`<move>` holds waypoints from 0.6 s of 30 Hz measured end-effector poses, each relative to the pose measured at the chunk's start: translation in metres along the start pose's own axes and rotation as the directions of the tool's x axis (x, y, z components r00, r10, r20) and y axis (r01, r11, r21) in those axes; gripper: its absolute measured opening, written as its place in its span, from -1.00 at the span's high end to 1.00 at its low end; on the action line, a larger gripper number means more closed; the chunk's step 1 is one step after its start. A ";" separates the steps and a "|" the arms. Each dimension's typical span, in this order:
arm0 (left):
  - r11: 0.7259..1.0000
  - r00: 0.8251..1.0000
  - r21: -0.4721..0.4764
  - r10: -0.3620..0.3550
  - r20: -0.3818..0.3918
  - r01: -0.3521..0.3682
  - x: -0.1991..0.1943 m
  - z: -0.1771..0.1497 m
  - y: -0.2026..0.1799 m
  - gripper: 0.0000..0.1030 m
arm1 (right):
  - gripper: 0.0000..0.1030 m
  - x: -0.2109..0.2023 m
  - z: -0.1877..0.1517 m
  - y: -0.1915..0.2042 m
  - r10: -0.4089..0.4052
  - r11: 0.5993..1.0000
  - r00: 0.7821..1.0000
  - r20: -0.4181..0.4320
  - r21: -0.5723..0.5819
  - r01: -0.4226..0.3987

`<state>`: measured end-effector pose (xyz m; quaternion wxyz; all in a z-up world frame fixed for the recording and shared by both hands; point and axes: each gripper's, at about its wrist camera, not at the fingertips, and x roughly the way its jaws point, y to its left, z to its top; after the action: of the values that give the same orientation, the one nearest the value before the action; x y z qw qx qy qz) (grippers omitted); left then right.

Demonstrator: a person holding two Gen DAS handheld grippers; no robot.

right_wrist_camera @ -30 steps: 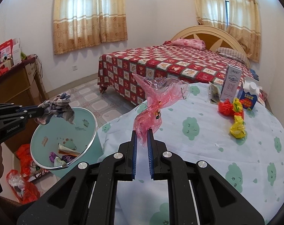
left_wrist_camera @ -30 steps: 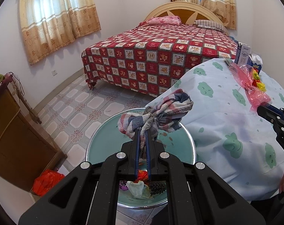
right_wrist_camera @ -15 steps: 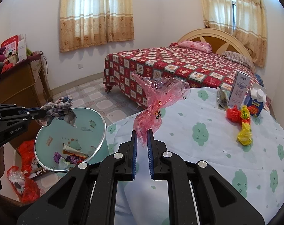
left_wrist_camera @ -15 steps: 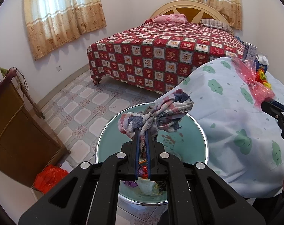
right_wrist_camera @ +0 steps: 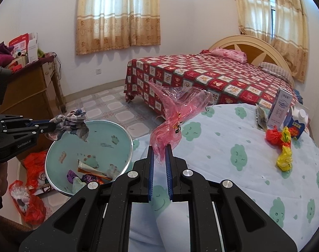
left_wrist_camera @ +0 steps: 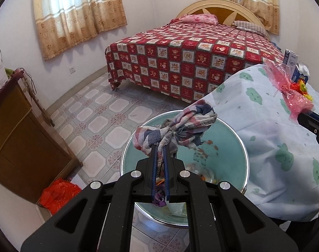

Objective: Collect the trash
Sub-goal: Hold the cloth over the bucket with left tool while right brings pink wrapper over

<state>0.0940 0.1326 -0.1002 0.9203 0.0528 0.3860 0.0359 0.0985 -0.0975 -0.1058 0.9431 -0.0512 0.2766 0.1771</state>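
Observation:
My left gripper (left_wrist_camera: 160, 149) is shut on a knotted plaid rag (left_wrist_camera: 178, 130) and holds it above the teal trash bin (left_wrist_camera: 226, 147); the rag also shows in the right wrist view (right_wrist_camera: 69, 124). The bin (right_wrist_camera: 117, 134) stands on the floor beside the round table (right_wrist_camera: 233, 151) and holds several wrappers. My right gripper (right_wrist_camera: 159, 150) is shut on a crumpled pink cellophane wrapper (right_wrist_camera: 176, 113), held above the table's left edge. It also shows in the left wrist view (left_wrist_camera: 289, 88).
Red and yellow plastic trash (right_wrist_camera: 281, 142) and cartons (right_wrist_camera: 283, 107) lie at the table's far right. A bed (left_wrist_camera: 191, 56) stands behind. A wooden cabinet (left_wrist_camera: 16, 138) and red bags (left_wrist_camera: 58, 193) are left of the bin.
Both grippers have moved left toward the bin with their loads. The rag now hangs over the bin's middle, and the pink wrapper is nearer the table's edge.

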 end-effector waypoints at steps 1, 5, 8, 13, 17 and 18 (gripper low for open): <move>1.000 1.000 -0.003 0.002 -0.001 -0.002 0.000 0.000 0.002 0.88 | 0.78 0.001 0.001 0.002 0.004 1.000 1.000 0.000 -0.005 -0.004; 1.000 1.000 -0.015 0.009 -0.003 -0.009 0.001 -0.001 0.007 0.88 | 0.78 0.002 0.002 0.009 0.014 1.000 1.000 0.001 -0.019 -0.014; 1.000 1.000 -0.025 0.016 -0.002 -0.016 0.000 -0.001 0.012 0.88 | 0.78 0.005 0.005 0.013 0.023 0.999 1.000 -0.001 -0.027 -0.023; 0.999 1.000 -0.041 0.028 -0.005 -0.028 0.000 -0.004 0.022 0.88 | 0.78 0.010 0.008 0.020 0.044 0.998 0.999 -0.003 -0.034 -0.044; 0.998 0.999 -0.050 0.034 -0.008 -0.034 0.001 -0.005 0.028 0.88 | 0.78 0.012 0.009 0.028 0.056 0.997 0.998 -0.005 -0.049 -0.057; 0.998 0.999 -0.052 0.034 -0.008 -0.035 0.000 -0.005 0.029 0.88 | 0.78 0.012 0.009 0.028 0.059 0.997 0.998 -0.005 -0.052 -0.059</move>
<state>0.0896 0.1621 -0.1005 0.9191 0.0351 0.3874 0.0621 0.1024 -0.0657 -0.1044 0.9354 -0.0679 0.2748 0.2118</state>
